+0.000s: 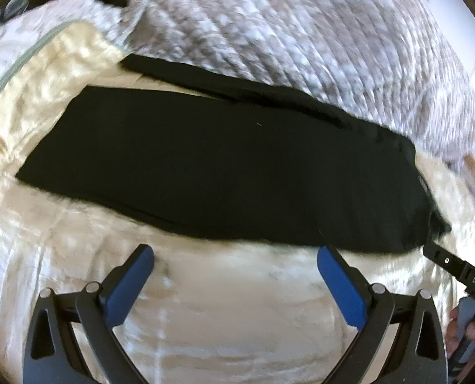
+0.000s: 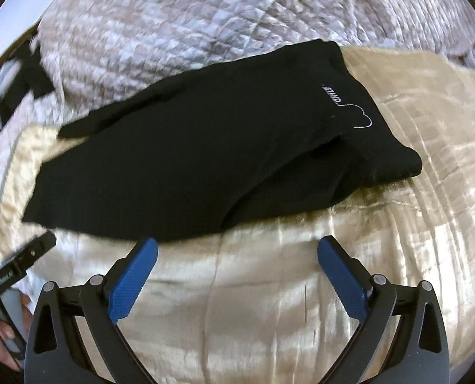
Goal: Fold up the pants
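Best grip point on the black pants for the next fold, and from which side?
Probably the cuff end of the black pants: leg ends lie flat on the cream blanket, edge exposed. Bring the open left gripper in low from the near side, pinching both layers. The waistband is bulkier.

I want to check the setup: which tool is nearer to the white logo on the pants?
Right. The right tool hovers open near the logo end; the left tool faces the legs.
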`<state>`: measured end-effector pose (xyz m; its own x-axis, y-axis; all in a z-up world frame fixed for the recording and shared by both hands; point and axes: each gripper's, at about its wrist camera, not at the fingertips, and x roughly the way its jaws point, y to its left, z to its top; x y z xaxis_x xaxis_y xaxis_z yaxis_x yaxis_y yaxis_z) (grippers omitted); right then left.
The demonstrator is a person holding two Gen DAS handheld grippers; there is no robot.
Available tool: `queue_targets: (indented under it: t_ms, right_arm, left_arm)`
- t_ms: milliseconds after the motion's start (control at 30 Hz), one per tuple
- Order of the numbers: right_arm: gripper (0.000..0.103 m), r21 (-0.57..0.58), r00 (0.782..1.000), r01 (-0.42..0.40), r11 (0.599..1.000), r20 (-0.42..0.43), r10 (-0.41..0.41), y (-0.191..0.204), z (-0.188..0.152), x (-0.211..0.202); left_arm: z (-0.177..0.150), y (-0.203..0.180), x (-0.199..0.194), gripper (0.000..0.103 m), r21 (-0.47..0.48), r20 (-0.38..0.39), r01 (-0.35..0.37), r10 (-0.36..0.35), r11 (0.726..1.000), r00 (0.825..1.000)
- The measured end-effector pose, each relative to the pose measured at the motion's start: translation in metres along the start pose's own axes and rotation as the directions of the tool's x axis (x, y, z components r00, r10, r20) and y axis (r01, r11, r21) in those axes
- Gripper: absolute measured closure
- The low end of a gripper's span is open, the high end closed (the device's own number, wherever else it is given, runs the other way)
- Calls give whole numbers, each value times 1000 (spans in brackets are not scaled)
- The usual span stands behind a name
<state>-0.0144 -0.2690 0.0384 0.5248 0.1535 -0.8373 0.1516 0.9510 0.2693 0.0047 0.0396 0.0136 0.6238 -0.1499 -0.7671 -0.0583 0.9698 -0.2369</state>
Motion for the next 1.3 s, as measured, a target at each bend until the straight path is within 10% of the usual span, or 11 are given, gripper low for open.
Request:
queue_targets:
  t_ms: [300,500,600,733,1033,1300]
  right_arm:
    - [18,235,994,-81,969,85,62,-36,30,8]
    - [45,351,990,-91,932,137,45,-61,48,19]
    - [78,373,990,-53,926,142,0,-67,52,21]
    - [95,397,990,-48,917,142,-9,-78,54,22]
    - [99,372,975,-114,921,218,33,-75,47,-34]
    - [99,412,990,-77,908,143,19,-91,-15,-73]
  left_arm:
    - [24,56,8,8,-262,75,134,-118,956,990]
    - [39,66,21,27,-284,95,72,-46,956,994]
    - [45,69,26,45,-287,98,28,0,957,995]
    - [50,83,33,95,-316,85,-36,66,948,994]
    - [46,78,-15,99,-251,143,-19,56,968,988]
    - [-22,84,-54,98,-240,75,-8,26,971,997]
